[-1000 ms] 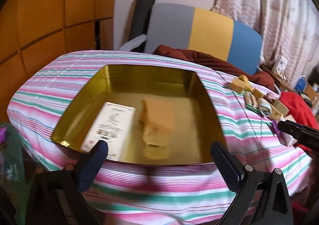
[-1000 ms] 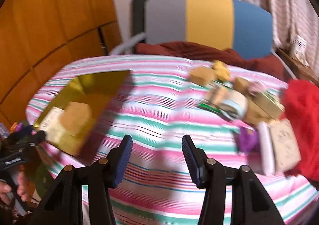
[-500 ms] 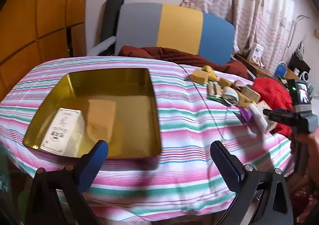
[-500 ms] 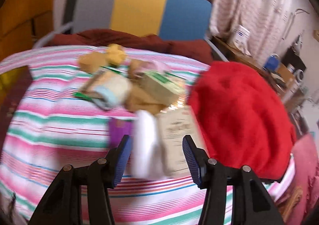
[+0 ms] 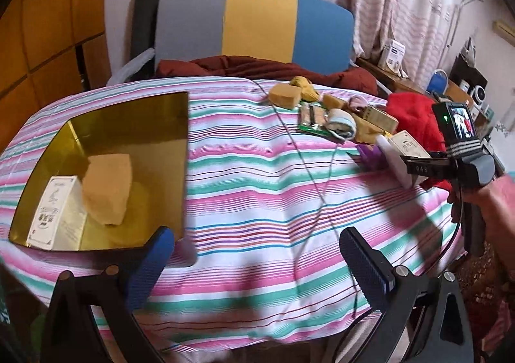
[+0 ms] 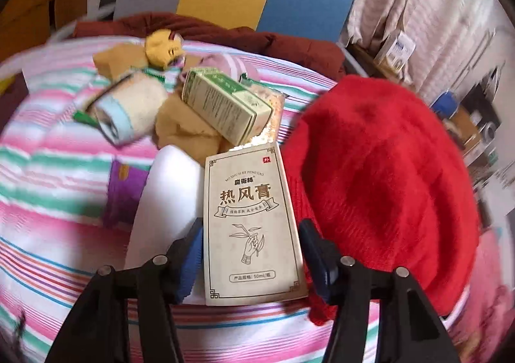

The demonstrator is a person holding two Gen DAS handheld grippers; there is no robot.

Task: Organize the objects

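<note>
A gold tray (image 5: 128,118) at the table's left holds a cream box (image 5: 58,211) and a yellow sponge (image 5: 107,189). My left gripper (image 5: 254,237) hangs open over the table's front edge, right of the tray, with nothing between its fingers. A second cream box (image 6: 251,202) with printed text lies flat at the table's right edge. My right gripper (image 6: 251,227) straddles its near end; the jaws are opening and the pads stand just off the box's sides. A white block (image 6: 167,189) and a purple item (image 6: 125,189) lie left of that box.
Behind the box sit a green carton (image 6: 225,105), a rolled sock (image 6: 128,108) and yellow sponges (image 6: 183,134). A red knit cloth (image 6: 386,176) crowds the right side. A thin cable (image 5: 309,176) crosses the striped tablecloth (image 5: 257,169). A person's hand (image 5: 495,202) holds the right gripper.
The right gripper swung from beside the tray to the pile at the right and dropped over the cream box, its jaws widening. The left gripper shifted rightwards, so the tray now sits further left.
</note>
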